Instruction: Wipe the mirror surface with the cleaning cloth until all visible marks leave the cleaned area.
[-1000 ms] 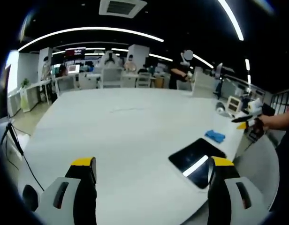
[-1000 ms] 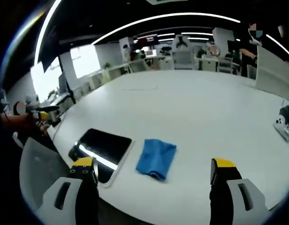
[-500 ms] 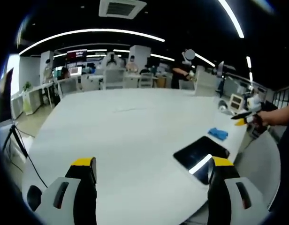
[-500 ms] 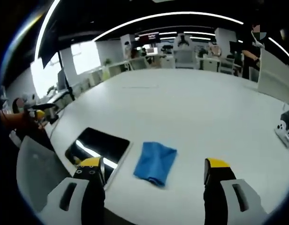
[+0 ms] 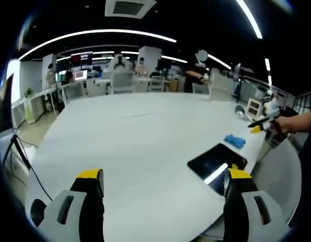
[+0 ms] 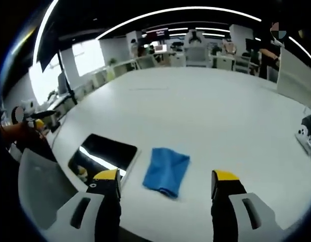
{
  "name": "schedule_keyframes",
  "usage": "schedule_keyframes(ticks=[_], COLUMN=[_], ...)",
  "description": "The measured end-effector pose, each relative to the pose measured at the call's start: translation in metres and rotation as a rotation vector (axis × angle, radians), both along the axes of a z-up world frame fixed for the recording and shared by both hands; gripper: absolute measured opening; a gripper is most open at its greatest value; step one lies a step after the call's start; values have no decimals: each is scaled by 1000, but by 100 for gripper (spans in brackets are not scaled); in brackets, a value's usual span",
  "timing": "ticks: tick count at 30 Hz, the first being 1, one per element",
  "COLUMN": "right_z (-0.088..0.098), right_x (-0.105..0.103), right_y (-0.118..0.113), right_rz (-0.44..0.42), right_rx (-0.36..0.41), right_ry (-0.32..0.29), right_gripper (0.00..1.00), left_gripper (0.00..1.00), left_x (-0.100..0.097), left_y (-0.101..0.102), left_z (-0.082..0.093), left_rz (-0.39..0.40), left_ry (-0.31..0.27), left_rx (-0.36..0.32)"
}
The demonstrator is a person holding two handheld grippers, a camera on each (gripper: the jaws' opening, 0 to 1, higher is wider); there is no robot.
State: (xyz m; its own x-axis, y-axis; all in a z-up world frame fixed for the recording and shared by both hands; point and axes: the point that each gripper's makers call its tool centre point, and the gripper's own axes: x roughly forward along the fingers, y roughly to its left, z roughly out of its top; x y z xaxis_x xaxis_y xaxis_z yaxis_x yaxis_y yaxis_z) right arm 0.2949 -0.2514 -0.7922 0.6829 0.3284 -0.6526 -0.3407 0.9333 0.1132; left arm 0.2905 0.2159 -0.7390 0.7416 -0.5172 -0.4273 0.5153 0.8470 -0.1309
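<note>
I held the right hand-held gripper [image 6: 164, 184] wide above the soft blue cloth [image 6: 166, 170] beside the mirror [image 6: 104, 154], judging its near edge pinchable.

A large white table [image 6: 211, 116] carries a dark mirror [image 6: 102, 154] near its edge, a folded blue cleaning cloth [image 6: 166, 171] just beside it, apart

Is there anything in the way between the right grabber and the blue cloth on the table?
Nothing visible is in the way. In the right gripper view, the folded blue cleaning cloth lies on the white table just ahead of the open right gripper, with bare tabletop between them. The dark rectangular mirror lies beside the cloth, off to one side.
</note>
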Motion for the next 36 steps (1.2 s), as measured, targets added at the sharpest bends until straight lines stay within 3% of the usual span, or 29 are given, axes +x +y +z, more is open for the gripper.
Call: schedule_keyframes(ticks=[2,6,12,15,23,36], right_z=[4,3,-1,0,1,-23], right_x=[4,6,9,12,31,39], right_y=[1,-2,0,4,3,10], right_rz=[10,-30,-10,-3,-21,-9], right_rx=[-17,-9,-29,2,-4,-50], right_ry=[-28,-14,-5,12,3,49], right_gripper=[65,60,59,49,42,30], left_gripper=[100,100,100,100,100,100], left_x=[1,4,6,2,-4,-6], left_y=[0,-4,-9,-13,-22,-20], left_z=[-4,-3,-3,1,-8,-12], left_rz=[-12,-22,-34,-44,-62,-59], left_ry=[1,6,-4,-10,12,37], left_rx=[11,5,5,3,14,9])
